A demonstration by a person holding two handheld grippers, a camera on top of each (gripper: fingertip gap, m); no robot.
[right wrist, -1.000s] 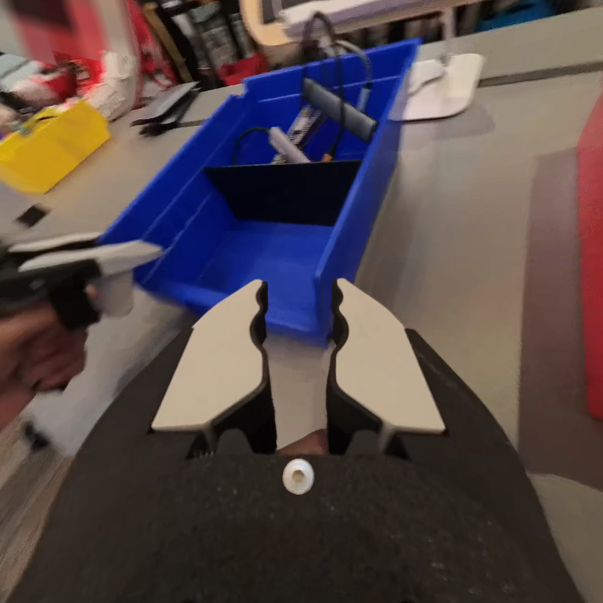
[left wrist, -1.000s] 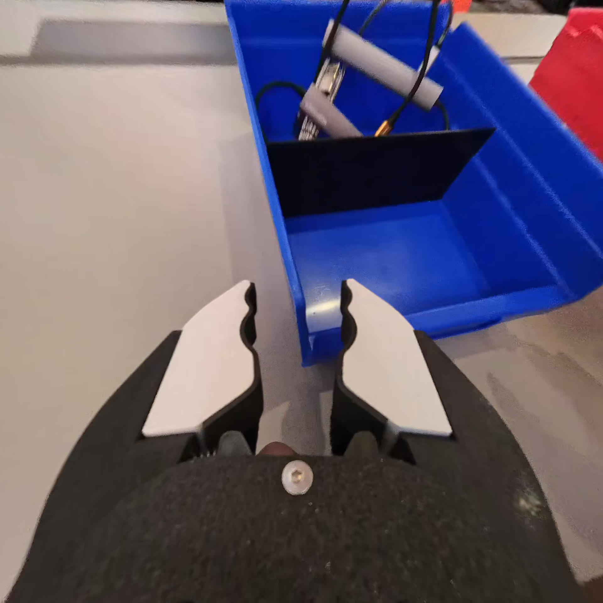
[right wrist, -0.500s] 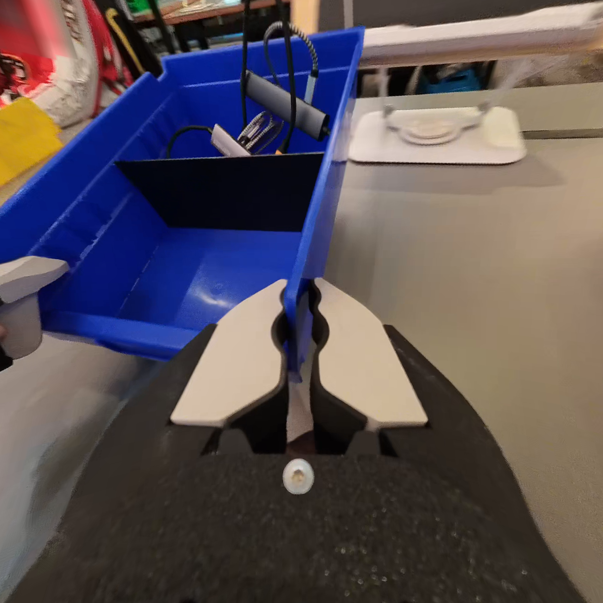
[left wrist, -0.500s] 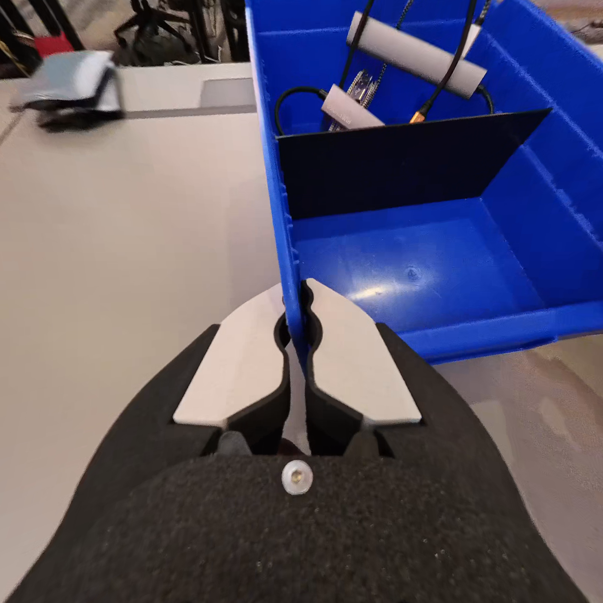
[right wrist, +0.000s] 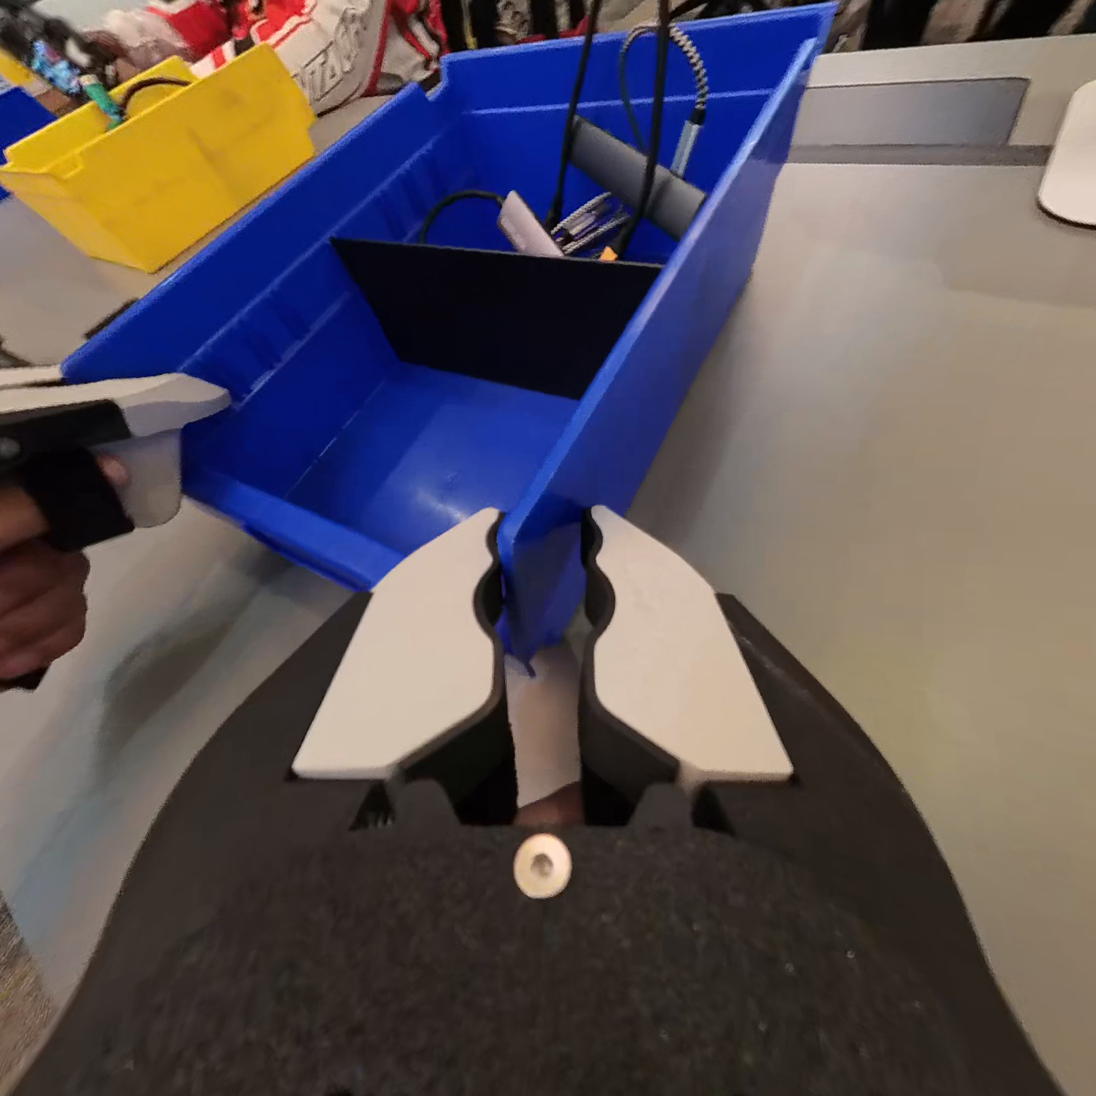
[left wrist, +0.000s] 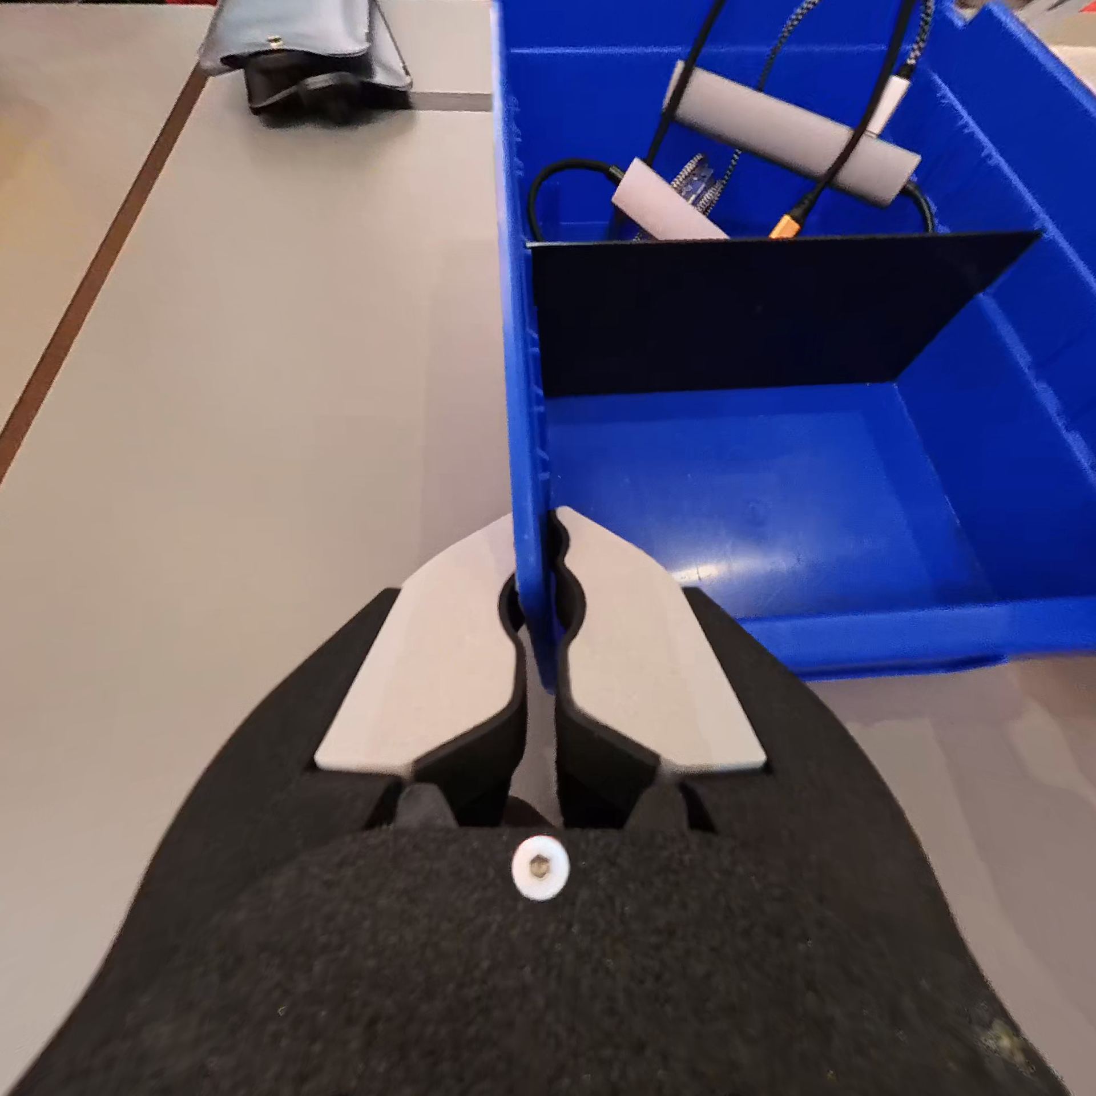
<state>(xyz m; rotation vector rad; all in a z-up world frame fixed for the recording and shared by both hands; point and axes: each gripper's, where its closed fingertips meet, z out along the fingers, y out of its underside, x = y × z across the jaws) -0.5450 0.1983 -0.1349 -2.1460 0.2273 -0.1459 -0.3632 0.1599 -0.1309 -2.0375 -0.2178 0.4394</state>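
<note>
Left wrist view: left gripper (left wrist: 537,534) is pinched on the left wall of the blue bin (left wrist: 1008,628) at its near corner, one finger outside, one inside; a second ago the jaws were spread and short of the wall, half a second ago already closing on it; so the grip is made on this side; bin sits on the grey table (left wrist: 267,356); one black divider (left wrist: 771,308) splits it in two compartments, near one bare, far one holding two grey hub-like blocks (left wrist: 795,139) and several cables (left wrist: 700,77), count unclear in the tangle; one folded dark and grey item (left wrist: 320,59) lies on the table far left.

Right wrist view: right gripper (right wrist: 539,522) straddles the bin's right wall (right wrist: 652,356); left finger touches it, right finger shows a gap, so wider than half a second ago; looks loose or slipping rather than clamped; left gripper (right wrist: 178,394) visible on the opposite wall, a hand (right wrist: 35,581) behind it; one yellow bin (right wrist: 178,166) far left; a white object (right wrist: 1073,172) at right edge.
</note>
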